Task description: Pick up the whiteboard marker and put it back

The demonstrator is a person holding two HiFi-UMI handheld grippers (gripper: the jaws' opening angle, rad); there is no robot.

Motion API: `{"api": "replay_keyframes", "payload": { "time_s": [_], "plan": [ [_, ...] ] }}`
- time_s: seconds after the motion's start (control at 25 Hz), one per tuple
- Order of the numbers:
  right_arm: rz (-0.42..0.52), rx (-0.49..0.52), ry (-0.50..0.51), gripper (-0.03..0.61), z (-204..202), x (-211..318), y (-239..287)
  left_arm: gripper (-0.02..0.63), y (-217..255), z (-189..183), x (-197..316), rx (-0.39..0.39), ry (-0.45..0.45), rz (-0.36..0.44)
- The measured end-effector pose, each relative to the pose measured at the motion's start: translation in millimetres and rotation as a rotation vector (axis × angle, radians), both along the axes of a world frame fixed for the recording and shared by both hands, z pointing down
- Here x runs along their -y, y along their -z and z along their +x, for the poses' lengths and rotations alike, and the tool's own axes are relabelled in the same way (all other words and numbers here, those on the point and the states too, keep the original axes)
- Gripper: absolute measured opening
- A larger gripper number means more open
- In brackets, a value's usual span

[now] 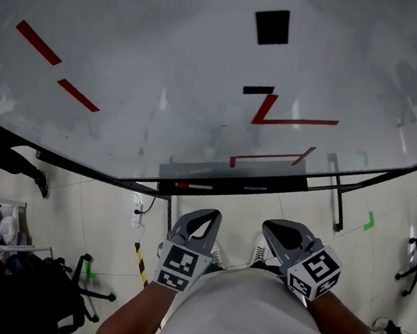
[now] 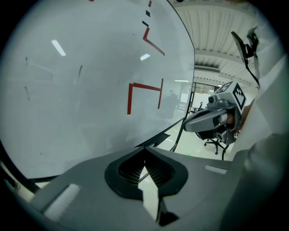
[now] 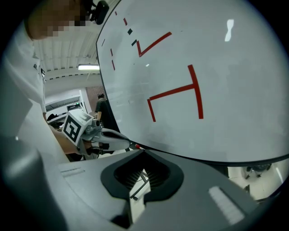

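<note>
- The left gripper [image 1: 200,223] and right gripper [image 1: 279,234] are held side by side near the person's body, the fingers of each pressed together on nothing.
- Beyond them, the marker [image 1: 193,186] lies near the left end of the tray [image 1: 266,183], at the bottom edge of the whiteboard [image 1: 168,61].

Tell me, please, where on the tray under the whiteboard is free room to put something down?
The tray is bare from the marker rightwards to its right end. Its left part is crowded: the marker lies there. The left gripper and the right gripper are shut and empty, held apart from the tray.
</note>
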State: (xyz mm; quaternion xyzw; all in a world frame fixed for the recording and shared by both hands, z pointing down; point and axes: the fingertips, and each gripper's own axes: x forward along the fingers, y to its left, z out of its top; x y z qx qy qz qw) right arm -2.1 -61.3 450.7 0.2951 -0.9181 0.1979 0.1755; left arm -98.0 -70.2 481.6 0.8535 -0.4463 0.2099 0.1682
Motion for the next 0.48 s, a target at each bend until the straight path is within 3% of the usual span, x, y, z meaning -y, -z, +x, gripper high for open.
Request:
{"api": "replay_keyframes", "payload": {
  "time_s": [0.16,0.32,0.48],
  "plan": [
    [0.001,0.006,-0.009,0.002,10.1,6.4,1.4,0.017,-9.6,11.3,11.6,0.142,-0.087,0.033],
    [-0.010,0.006,-0.020,0.002,21.5,10.1,-3.5,0.069,-23.8,26.5,28.4,0.283,-0.194,0.061],
    [-0.017,0.006,-0.038,0.002,33.7,14.5,-6.3,0.074,-36.1,46.6,43.4,0.373,-0.293,0.082]
  ]
}}
